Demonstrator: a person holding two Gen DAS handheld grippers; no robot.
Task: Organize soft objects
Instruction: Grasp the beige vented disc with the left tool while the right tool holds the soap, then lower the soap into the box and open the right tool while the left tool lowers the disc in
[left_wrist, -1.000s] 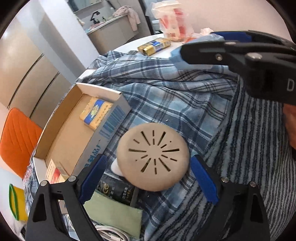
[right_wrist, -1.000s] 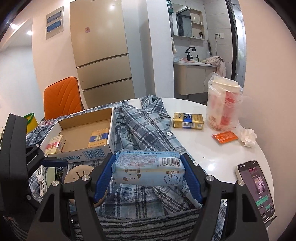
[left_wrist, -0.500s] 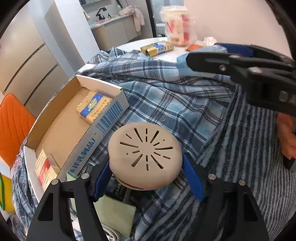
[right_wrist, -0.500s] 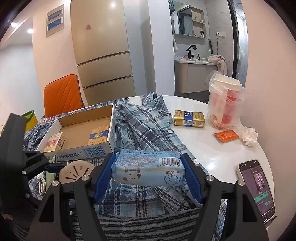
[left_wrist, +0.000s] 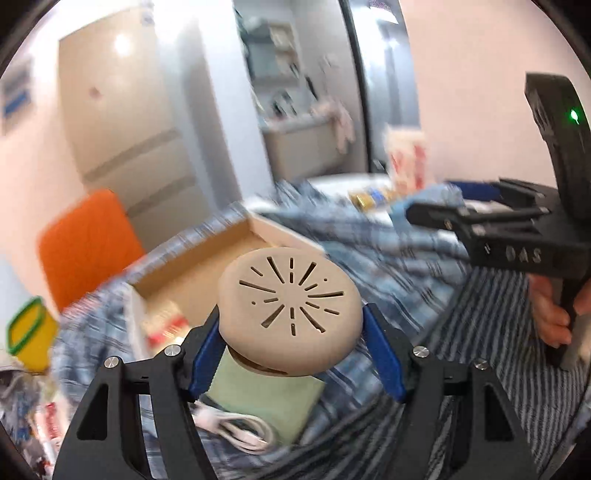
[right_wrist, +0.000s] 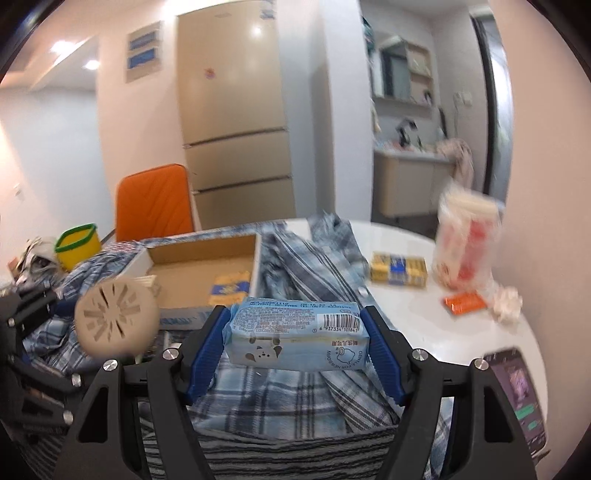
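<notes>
Far left, a yellow tub with a green rim (right_wrist: 77, 245) sits beside an orange chair (right_wrist: 153, 203). Left gripper (left_wrist: 290, 339) is clamped on a round beige pad with radial slits (left_wrist: 290, 312), blue fingers (left_wrist: 205, 352) pressing its two sides; pad is held in the air above a pale green cloth (left_wrist: 269, 397) and a white cable (left_wrist: 236, 432). Behind it, an open cardboard box (right_wrist: 201, 266) rests on a blue plaid shirt (right_wrist: 310, 266); a small yellow-and-blue packet (right_wrist: 229, 290) lies inside. Left view is motion-blurred, box print unreadable. Right gripper (right_wrist: 295, 338) is closed on a light blue tissue pack (right_wrist: 297, 338), held lengthwise between the fingers above the shirt; barcode digits read roughly "6 937334 101841", side text "GENTLE FOR NEWBORN". Further right on the white table (right_wrist: 406, 314): a yellow-blue pack (right_wrist: 399, 273), a bagged cup (right_wrist: 465, 243), an orange sachet (right_wrist: 465, 302), a crumpled tissue (right_wrist: 506, 299), a lit phone (right_wrist: 517, 395). Right gripper's body shows "DAS", partly blurred.
</notes>
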